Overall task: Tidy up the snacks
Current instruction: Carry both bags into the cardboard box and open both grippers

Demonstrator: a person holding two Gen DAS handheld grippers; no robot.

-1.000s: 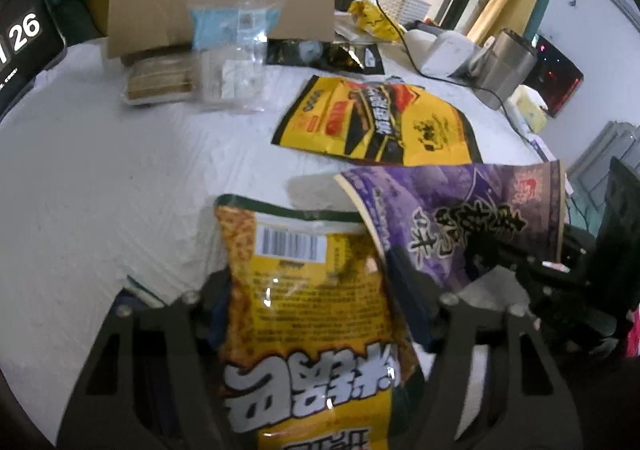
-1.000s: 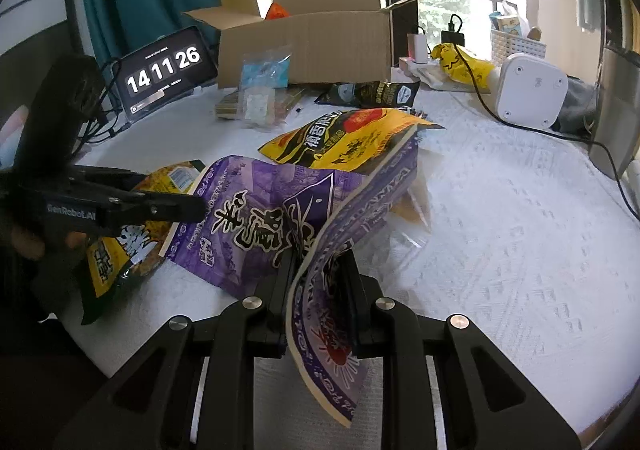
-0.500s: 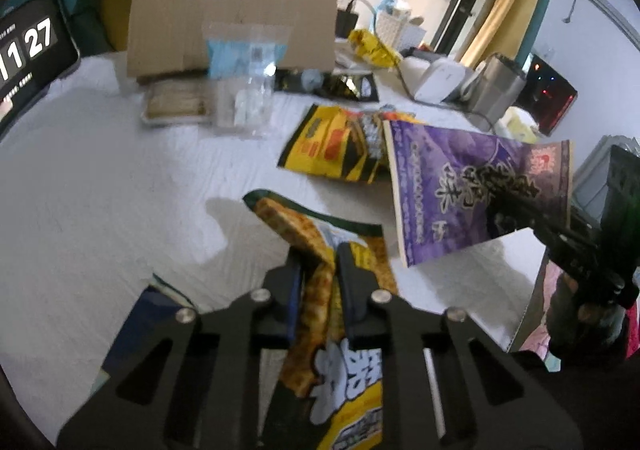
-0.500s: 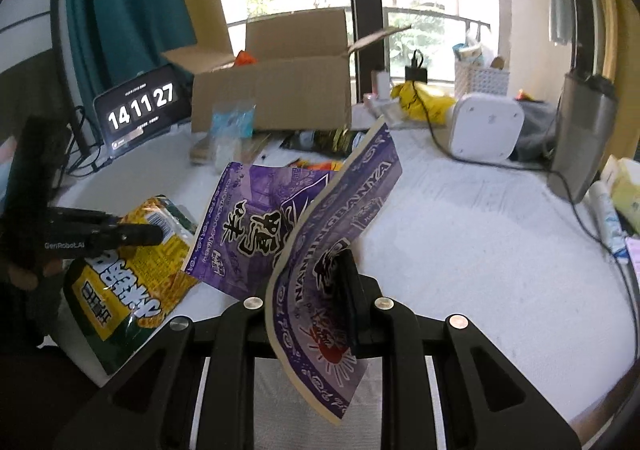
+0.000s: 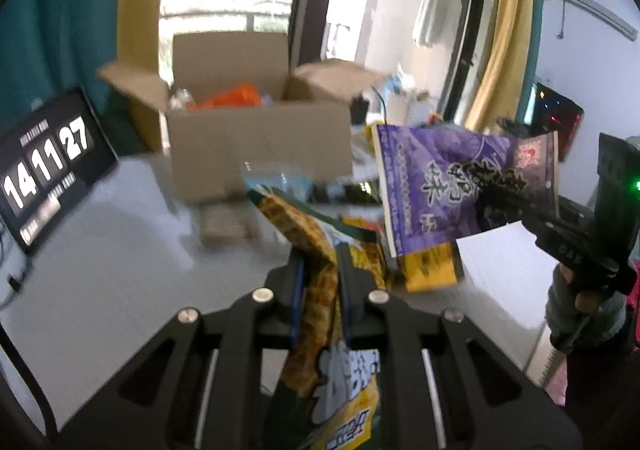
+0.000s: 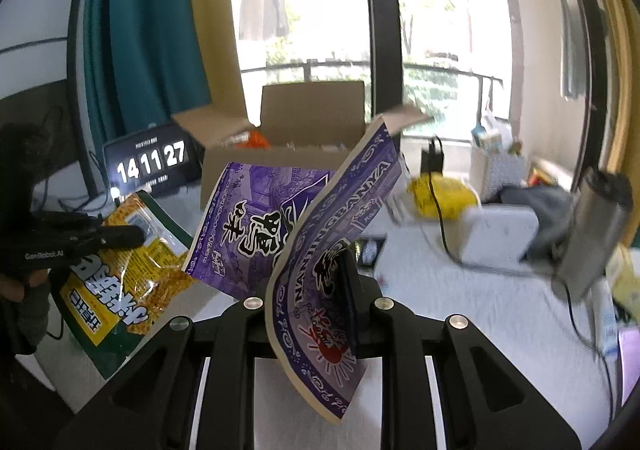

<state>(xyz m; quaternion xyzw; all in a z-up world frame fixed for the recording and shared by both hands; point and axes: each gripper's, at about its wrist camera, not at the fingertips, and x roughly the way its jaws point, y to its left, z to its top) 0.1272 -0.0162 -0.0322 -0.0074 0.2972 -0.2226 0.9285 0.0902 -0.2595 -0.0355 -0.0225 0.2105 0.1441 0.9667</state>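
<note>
My left gripper [image 5: 320, 262] is shut on a yellow-and-green snack bag [image 5: 316, 290] and holds it up above the white table [image 5: 120, 270]. It also shows in the right wrist view [image 6: 120, 274]. My right gripper [image 6: 316, 270] is shut on a purple snack bag [image 6: 324, 250], also lifted; it shows in the left wrist view [image 5: 460, 186]. An open cardboard box [image 5: 256, 138] with an orange pack [image 5: 232, 98] inside stands at the back of the table, beyond both bags. Another yellow snack bag [image 5: 428, 270] lies on the table below.
A digital clock [image 5: 44, 166] stands at the left. Clear packets [image 5: 280, 178] and a flat brown pack [image 5: 224, 226] lie in front of the box. A white device [image 6: 500, 234], cables, a steel cup [image 6: 596, 234] and a yellow bag [image 6: 444, 198] crowd the right side.
Both grippers have risen off the table with their bags and tilted up toward the box. The left one closed on the yellow-and-green bag a second ago.
</note>
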